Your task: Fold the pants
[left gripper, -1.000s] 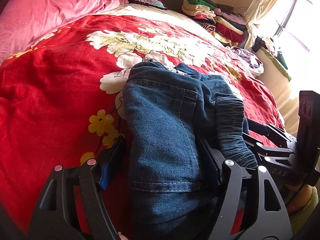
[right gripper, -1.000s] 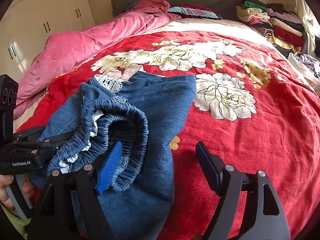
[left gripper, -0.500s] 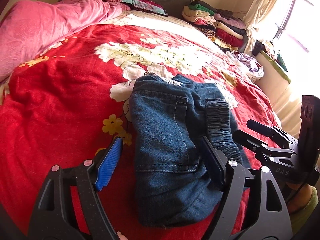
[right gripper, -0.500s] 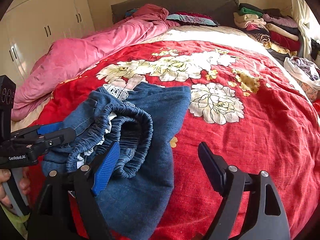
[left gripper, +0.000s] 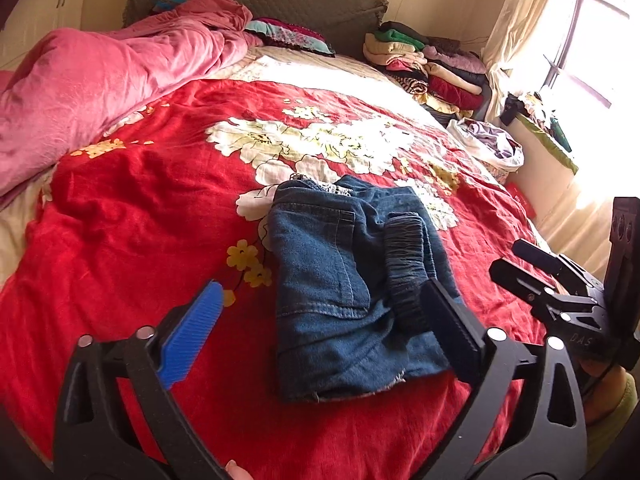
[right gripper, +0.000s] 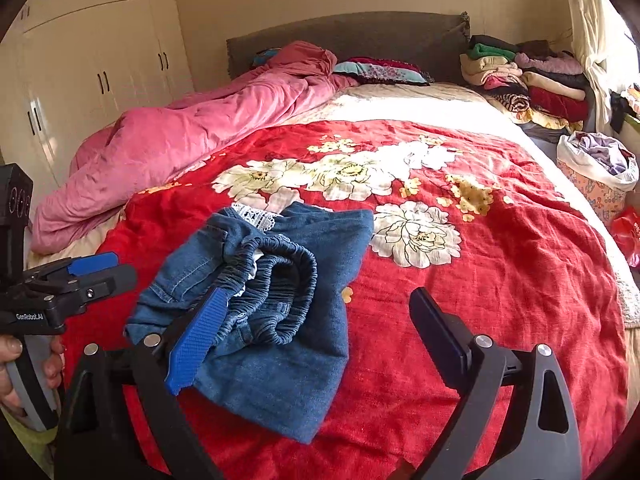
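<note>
The pants (left gripper: 344,292), blue denim folded into a thick bundle, lie on the red flowered bedspread (left gripper: 132,216) near the foot of the bed. Their gathered elastic waistband (right gripper: 280,292) curls up on top of the fold, and a bit of white lace trim (right gripper: 256,214) peeks out at the far edge.

The left gripper (left gripper: 320,320) hangs above the near end of the bundle, tilted downward, its fingers spread wide and still opening. The pants show in the gap between the fingers but lie below them on the bed, with neither pad pressing the cloth: the blue finger pad (left gripper: 192,334) is off to the left of the denim, the black finger (left gripper: 452,330) over the waistband side.

The right gripper (right gripper: 316,336) is likewise angled down, its fingers wide and opening, gripping nothing. Its blue finger (right gripper: 198,334) overlaps the waistband edge in view, its black finger (right gripper: 438,330) sits over bare bedspread to the right of the pants. A hand (right gripper: 16,372) grips the left tool's handle at the left edge of the right wrist view.

Beyond the fingers a pink duvet (right gripper: 180,140) is heaped along the left, and stacked folded clothes (right gripper: 524,80) sit at the far right by the headboard (right gripper: 360,40).
</note>
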{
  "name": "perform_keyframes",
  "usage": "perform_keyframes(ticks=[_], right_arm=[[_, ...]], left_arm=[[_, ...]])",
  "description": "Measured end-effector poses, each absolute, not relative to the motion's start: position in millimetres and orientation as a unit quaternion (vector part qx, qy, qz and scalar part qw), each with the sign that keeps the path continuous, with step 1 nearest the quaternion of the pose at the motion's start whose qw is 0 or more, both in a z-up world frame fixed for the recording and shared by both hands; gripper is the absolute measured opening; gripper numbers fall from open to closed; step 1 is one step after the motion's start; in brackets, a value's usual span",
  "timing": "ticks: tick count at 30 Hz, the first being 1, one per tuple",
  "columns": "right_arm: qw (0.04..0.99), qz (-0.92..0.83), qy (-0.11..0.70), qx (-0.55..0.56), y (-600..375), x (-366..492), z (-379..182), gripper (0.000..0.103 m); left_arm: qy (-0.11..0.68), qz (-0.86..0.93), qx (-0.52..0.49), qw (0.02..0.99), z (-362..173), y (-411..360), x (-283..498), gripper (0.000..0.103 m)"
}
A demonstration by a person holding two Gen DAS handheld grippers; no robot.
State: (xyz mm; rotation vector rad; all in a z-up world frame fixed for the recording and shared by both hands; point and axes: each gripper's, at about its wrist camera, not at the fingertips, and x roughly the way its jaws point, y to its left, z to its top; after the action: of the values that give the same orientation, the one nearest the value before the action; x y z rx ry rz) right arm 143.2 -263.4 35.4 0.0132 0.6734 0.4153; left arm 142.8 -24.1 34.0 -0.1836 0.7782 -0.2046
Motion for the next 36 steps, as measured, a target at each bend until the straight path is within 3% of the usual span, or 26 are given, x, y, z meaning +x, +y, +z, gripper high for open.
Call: perform_keyframes(ticks=[2, 16, 36], right_arm=[[0.926, 0.202, 0.318, 0.007, -266.0, 133.2, 40.5, 0.099], [0.928, 0.204, 0.311, -0.025, -260.2, 71.7, 29.4, 0.098], [0.924, 0.198, 0.328, -0.017, -258.6, 71.0, 22.0, 0.098]], left_arm=[[0.375, -0.101, -0.090, 0.917, 36.3, -24.6, 133.6, 0.093], [0.375, -0.069, -0.081, 0.921, 22.8, -23.4, 74.3, 0.093], [0.386, -0.051, -0.082, 0.918, 12.4, -24.2, 66.8, 0.093]])
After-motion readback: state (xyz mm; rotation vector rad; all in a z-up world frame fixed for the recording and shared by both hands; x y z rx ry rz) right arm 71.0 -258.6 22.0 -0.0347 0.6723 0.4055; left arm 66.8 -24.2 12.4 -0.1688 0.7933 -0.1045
